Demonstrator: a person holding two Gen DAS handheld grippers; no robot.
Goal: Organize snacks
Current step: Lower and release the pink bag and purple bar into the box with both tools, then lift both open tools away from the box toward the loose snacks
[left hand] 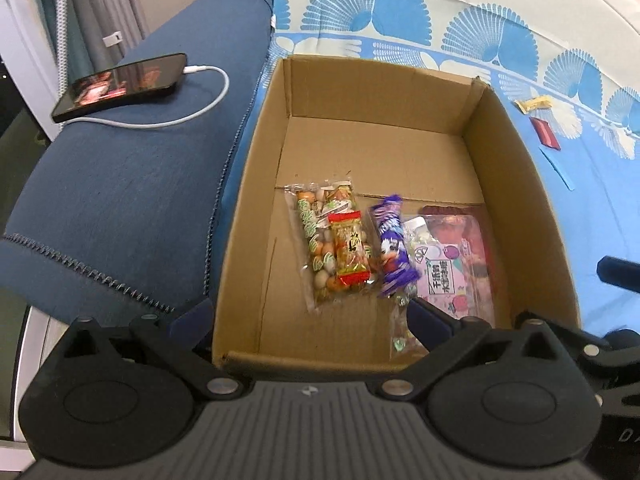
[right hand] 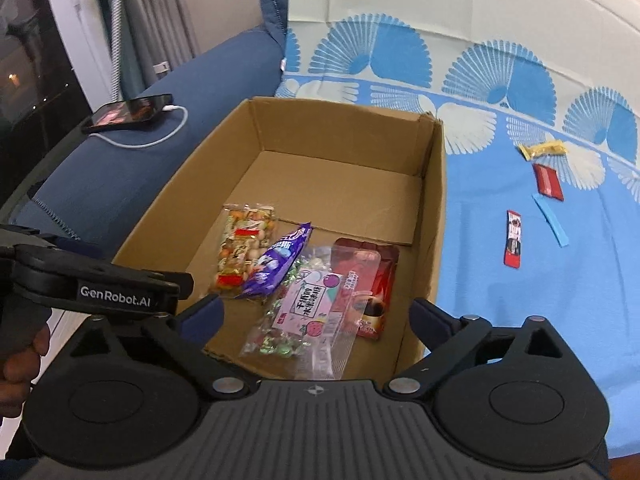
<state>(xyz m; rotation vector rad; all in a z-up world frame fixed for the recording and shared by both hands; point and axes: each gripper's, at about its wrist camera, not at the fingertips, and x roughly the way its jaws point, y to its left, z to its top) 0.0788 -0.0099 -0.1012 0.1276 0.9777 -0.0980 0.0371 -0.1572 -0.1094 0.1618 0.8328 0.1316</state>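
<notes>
Both tongs — left tongs (left hand: 308, 316) and right tongs (right hand: 316, 312) — gape wide, released, gripping nothing, above the cardboard box's (right hand: 434, 216) 6 o'clock rim. Snack packets (right hand: 280, 268) lie inside; more snacks (right hand: 548, 178) on the blue sheet (right hand: 520, 300) at 2 o'clock.

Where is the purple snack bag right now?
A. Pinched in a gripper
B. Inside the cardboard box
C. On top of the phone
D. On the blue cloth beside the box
B. The purple bag lies on the floor of the box among other snacks, and no gripper is touching it.
</notes>
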